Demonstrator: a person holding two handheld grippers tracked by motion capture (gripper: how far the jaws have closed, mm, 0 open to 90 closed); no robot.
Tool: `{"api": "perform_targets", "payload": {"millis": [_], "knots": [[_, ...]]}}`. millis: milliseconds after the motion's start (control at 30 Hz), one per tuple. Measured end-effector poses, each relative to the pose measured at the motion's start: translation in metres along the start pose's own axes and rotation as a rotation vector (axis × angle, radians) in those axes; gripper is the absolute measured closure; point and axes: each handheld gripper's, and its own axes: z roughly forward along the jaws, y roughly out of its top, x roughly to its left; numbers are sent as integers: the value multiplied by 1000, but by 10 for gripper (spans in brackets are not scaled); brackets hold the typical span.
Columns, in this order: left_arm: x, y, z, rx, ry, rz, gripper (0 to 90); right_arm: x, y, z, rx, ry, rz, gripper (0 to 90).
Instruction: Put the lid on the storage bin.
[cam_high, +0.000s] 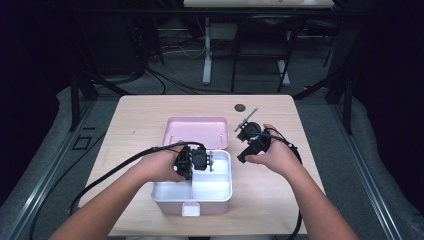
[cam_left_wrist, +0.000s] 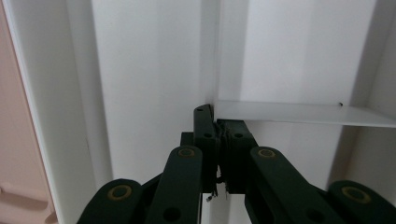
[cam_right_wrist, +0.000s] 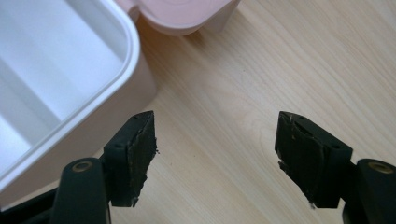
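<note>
A pink box (cam_high: 172, 204) with a white inner tray (cam_high: 216, 189) stands open at the table's front middle. Its pink lid (cam_high: 195, 131) lies flat behind it. My left gripper (cam_high: 201, 161) reaches down into the tray's back part. In the left gripper view its jaws (cam_left_wrist: 219, 128) are shut on the end of a thin white divider wall (cam_left_wrist: 299, 113). My right gripper (cam_high: 250, 144) hovers over bare wood just right of the box. It stands open (cam_right_wrist: 215, 140) with nothing between the pads, and the tray's rim (cam_right_wrist: 133, 42) lies to its left.
The wooden table (cam_high: 140, 115) has free room on both sides of the box. A small dark round spot (cam_high: 240, 107) marks the far side. A thin grey stick (cam_high: 247, 119) shows just beyond the right gripper. Cables trail off the front edge.
</note>
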Motion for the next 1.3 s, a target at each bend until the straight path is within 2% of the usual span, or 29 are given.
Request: {"api": "perform_targets", "payload": {"millis": [67,167,200,267,400,433,467,500,533,567,667,767,867,900,933,1100,1167,1200,1267,1300], "knots": [[0,0,0,-1,-1,-3,864,-3,3,3,2,8,13,313],[-1,0,0,2,2,-3,864,-9,9,8,-5,-1,55,342],[0,0,0,0,0,-2,863,-11,11,10,-15,14,70,342],[-1,0,0,0,1,-2,864,-15,14,13,-27,16,102,343],[0,0,0,0,-3,-2,864,-21,19,20,-44,-1,151,346],[0,0,0,-1,-4,-1,864,-23,20,22,-47,11,164,345],[0,0,0,2,-4,0,864,-23,21,24,-47,-7,180,345],[0,0,0,2,-5,0,864,-25,22,25,-50,16,196,345],[0,0,0,2,-5,0,864,-25,23,27,-44,-17,202,345],[0,0,0,2,-5,0,864,-26,24,28,-50,-4,210,345],[0,0,0,1,-8,-3,865,-28,26,31,-53,-20,237,345],[0,0,0,1,-8,-5,865,-31,29,33,-81,-19,262,388],[1,0,0,2,-9,-4,865,-31,32,33,-79,-18,277,396],[1,0,0,2,-12,-4,866,-32,37,35,-99,-11,288,411],[1,0,0,2,-12,-4,866,-31,38,36,-107,-30,291,412],[2,0,0,3,-15,-3,867,-30,49,42,-122,-29,326,431],[1,0,0,3,-13,-3,867,-31,55,45,-122,-53,331,447],[1,0,0,3,-11,-3,867,-31,58,46,-126,-82,338,453],[1,0,0,4,-7,-3,867,-36,61,47,-148,-32,370,460],[1,0,0,3,-4,-2,866,-37,62,48,-151,-41,392,464]]}}
